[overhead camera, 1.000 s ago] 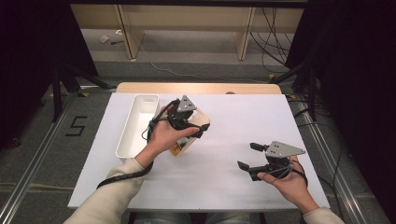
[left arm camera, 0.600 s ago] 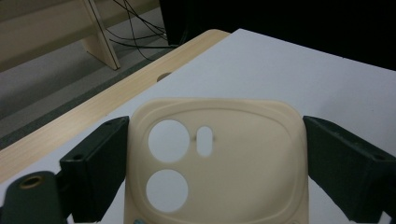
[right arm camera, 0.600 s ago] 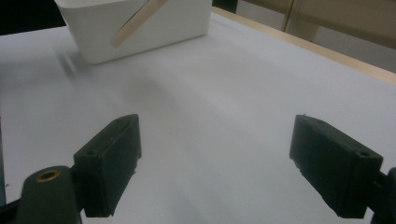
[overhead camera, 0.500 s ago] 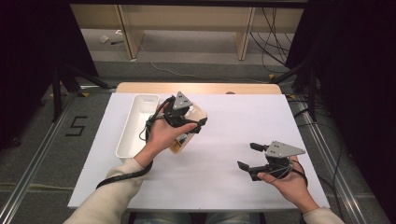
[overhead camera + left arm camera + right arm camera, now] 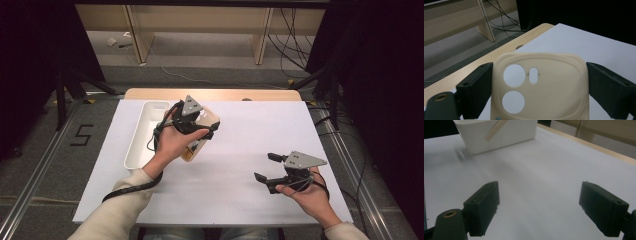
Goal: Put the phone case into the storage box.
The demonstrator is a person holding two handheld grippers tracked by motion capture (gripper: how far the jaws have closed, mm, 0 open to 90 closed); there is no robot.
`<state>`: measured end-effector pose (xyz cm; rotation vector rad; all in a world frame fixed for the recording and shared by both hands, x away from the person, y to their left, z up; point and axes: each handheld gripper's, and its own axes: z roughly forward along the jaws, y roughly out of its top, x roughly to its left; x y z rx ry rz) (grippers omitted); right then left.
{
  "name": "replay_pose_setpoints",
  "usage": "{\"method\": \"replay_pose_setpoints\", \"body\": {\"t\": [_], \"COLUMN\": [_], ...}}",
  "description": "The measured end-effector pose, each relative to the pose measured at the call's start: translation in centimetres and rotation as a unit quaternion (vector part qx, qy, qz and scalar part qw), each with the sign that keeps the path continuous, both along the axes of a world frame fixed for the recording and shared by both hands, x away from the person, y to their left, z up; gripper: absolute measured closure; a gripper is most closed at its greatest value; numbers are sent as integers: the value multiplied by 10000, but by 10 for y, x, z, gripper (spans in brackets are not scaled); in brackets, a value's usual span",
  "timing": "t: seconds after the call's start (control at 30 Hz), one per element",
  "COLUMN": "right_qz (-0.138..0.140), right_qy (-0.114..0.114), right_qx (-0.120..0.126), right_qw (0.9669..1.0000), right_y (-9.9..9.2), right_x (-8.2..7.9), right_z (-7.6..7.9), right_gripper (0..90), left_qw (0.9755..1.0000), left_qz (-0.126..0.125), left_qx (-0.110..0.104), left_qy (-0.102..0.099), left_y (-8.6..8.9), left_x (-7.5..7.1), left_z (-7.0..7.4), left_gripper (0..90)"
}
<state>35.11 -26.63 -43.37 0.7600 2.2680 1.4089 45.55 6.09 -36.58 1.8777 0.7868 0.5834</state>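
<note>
A cream phone case (image 5: 549, 92) with round camera holes sits between the jaws of my left gripper (image 5: 539, 82), which is shut on its two long sides. In the high view the left gripper (image 5: 204, 128) holds the phone case (image 5: 211, 118) tilted above the white sheet, just right of the white tray (image 5: 142, 142). My right gripper (image 5: 264, 166) rests low over the sheet at the near right, open, with nothing between its jaws. The right gripper view shows the right gripper (image 5: 539, 202) with bare sheet in its gap, and the tray (image 5: 499, 135) and an edge of the case (image 5: 495, 130) beyond.
A white sheet (image 5: 240, 150) covers the table, and a wooden table edge (image 5: 215, 94) shows at the far side. Cables and wooden furniture legs lie on the floor beyond. Dark curtains stand at both sides.
My left gripper has risen a little and moved slightly away from me with the phone case in it. The right gripper has stayed put.
</note>
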Motion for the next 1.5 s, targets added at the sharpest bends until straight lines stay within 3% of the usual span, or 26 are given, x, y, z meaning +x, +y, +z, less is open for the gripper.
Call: {"method": "replay_pose_setpoints", "body": {"t": [0.83,1.5], "right_qz": [9,0], "right_qy": [7,5], "right_qx": [8,1], "right_qw": [10000,10000], "right_y": [0,0], "right_x": [0,0], "right_z": [0,0], "right_gripper": [176,176], "left_qw": [9985,9961], "left_qz": [437,738], "left_qx": [-207,-352], "left_qy": [-254,-333], "left_y": [14,26], "left_x": [1,3], "left_z": [14,22], "left_gripper": [109,109]}}
